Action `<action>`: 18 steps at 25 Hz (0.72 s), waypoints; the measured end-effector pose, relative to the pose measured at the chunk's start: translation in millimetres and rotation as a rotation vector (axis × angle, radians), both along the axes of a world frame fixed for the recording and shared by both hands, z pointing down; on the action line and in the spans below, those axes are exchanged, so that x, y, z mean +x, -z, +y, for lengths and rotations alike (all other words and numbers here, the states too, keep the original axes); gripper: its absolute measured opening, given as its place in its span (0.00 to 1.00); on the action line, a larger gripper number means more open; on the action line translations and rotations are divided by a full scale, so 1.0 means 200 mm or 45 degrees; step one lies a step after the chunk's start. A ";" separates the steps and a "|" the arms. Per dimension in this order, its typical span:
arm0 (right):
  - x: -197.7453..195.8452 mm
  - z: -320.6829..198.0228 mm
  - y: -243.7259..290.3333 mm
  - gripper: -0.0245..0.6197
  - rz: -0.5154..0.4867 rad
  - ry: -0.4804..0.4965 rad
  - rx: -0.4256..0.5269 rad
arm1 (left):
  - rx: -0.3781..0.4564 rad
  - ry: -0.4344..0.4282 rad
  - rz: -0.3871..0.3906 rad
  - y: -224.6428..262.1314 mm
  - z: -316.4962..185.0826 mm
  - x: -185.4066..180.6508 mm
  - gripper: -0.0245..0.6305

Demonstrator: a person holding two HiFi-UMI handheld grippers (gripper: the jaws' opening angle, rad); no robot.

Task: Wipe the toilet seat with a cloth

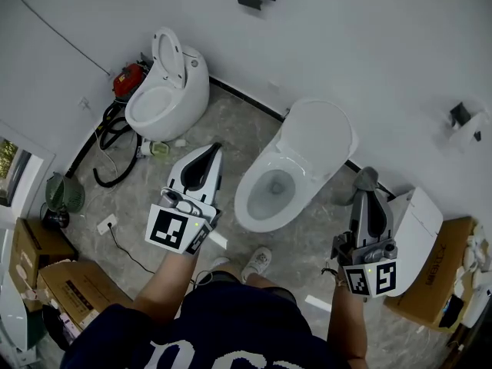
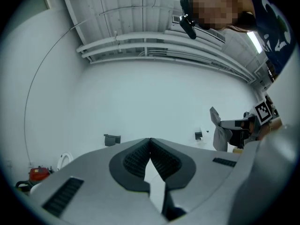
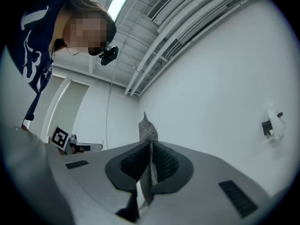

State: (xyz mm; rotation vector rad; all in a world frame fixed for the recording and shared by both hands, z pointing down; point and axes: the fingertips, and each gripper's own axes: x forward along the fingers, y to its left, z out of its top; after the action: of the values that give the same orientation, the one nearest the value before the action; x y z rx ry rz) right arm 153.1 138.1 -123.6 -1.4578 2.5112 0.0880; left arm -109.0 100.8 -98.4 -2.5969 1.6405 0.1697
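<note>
The grey floor (image 1: 238, 121) of the room carries two white toilets. The second toilet (image 1: 165, 98) stands far at the left, close to the wall (image 1: 369, 44), and it seems to have no part in the work. The toilet (image 1: 288, 167) that matters stands just in front of the person's feet, with its lid (image 1: 319, 133) raised and the seat (image 1: 247, 206) lying down around the open bowl. Its long axis goes from the front edge near the feet, on a slant, to the lid at the wall.

The toilet lies between the two grippers. The left gripper (image 1: 213, 151) is at the left of the bowl; in its own view the left gripper (image 2: 150, 146) has its jaws pressed together with nothing between them. The right gripper (image 1: 367, 181) is at the right of the bowl, clenched on a small grey cloth (image 1: 366, 177). In the right gripper view the cloth (image 3: 147, 130) stands up from between the jaws of the right gripper (image 3: 149, 149).

Both grippers point toward the wall, not down. The seat is to the left of the cloth and below it, so I think the right gripper must tip downward and come across to the near rim.
</note>
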 end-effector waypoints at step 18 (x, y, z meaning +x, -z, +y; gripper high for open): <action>-0.07 -0.28 -0.23 0.09 0.000 -0.100 -0.126 | -0.021 -0.106 0.031 -0.10 -0.37 0.00 0.06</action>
State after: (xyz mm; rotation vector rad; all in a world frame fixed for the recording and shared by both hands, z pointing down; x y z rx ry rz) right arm 140.0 82.1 -76.6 -1.5941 2.4910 -0.0229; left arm -108.2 27.2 -78.5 -2.6875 1.5487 0.1936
